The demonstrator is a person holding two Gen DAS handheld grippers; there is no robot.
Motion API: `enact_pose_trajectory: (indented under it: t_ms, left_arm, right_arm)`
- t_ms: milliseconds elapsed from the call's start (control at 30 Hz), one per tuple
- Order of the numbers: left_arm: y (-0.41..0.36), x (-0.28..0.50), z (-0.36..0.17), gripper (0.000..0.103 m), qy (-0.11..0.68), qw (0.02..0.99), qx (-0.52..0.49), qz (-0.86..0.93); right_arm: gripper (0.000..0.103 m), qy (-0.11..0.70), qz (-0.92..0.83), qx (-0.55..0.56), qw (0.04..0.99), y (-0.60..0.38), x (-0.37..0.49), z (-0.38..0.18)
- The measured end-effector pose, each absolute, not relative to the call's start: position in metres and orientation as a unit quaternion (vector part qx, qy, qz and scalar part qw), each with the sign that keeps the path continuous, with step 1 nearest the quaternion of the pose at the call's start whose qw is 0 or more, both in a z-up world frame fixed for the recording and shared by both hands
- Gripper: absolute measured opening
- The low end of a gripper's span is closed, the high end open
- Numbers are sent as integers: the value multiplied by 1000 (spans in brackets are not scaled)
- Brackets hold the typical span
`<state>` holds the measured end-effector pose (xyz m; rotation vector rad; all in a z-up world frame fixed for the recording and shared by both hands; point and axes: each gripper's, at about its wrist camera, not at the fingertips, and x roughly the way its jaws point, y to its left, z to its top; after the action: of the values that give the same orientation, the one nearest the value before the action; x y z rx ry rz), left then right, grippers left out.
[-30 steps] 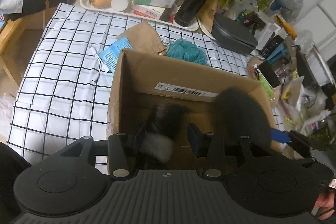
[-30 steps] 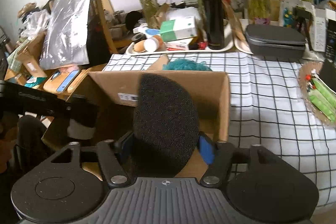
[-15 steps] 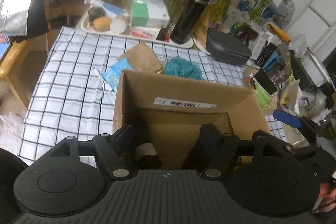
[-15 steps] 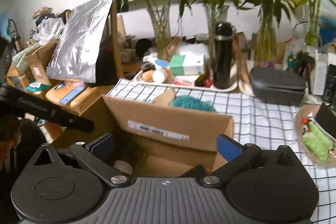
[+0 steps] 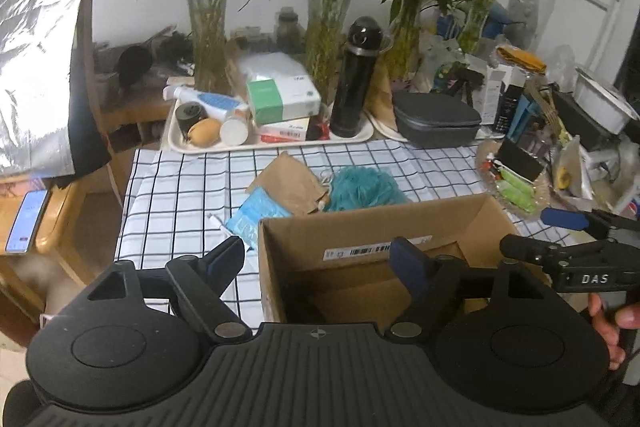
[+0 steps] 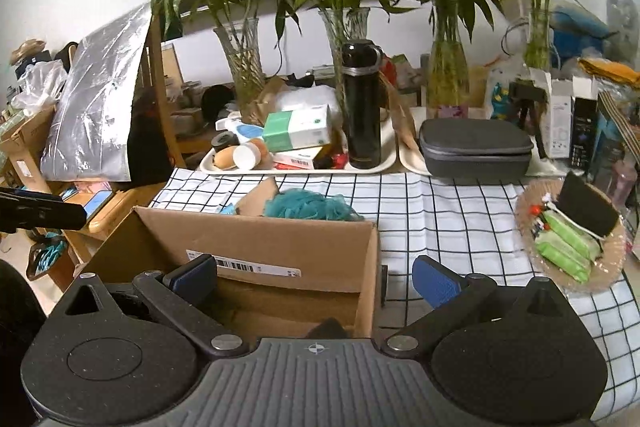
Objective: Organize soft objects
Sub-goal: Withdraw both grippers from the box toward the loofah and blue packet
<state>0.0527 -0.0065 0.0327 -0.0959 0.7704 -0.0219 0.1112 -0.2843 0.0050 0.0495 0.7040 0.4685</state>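
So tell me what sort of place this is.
Most likely a lived-in home: a table under a checked cloth, crowded with plants in glass vases, a tray of household bits and a cardboard box.

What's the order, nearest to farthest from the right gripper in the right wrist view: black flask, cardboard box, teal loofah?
From the right gripper, jaws open and empty:
1. Cardboard box, directly under and ahead of the jaws.
2. Teal loofah, on the checked cloth just behind the box's far wall.
3. Black flask, upright on the white tray at the back.
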Motion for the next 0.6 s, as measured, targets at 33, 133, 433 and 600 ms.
enact_pose_trajectory:
  t_ms: [33,133,433,600]
  left_arm:
    - [-6,54,33,81,375,926,-48,-12]
    - [-1,57,31,81,368,928,-52,-15]
    - [28,72,25,81,343,936,-80,-12]
    - [43,84,14,81,333,937,-103,2]
  right_arm:
    - [103,344,226,25,911,-284,112,4]
    - [103,350,222,25,910,-283,113,2]
    - [103,353,208,-6,912,-275,118,-5]
    - [103,360,211,-10,909,-273,122,-10]
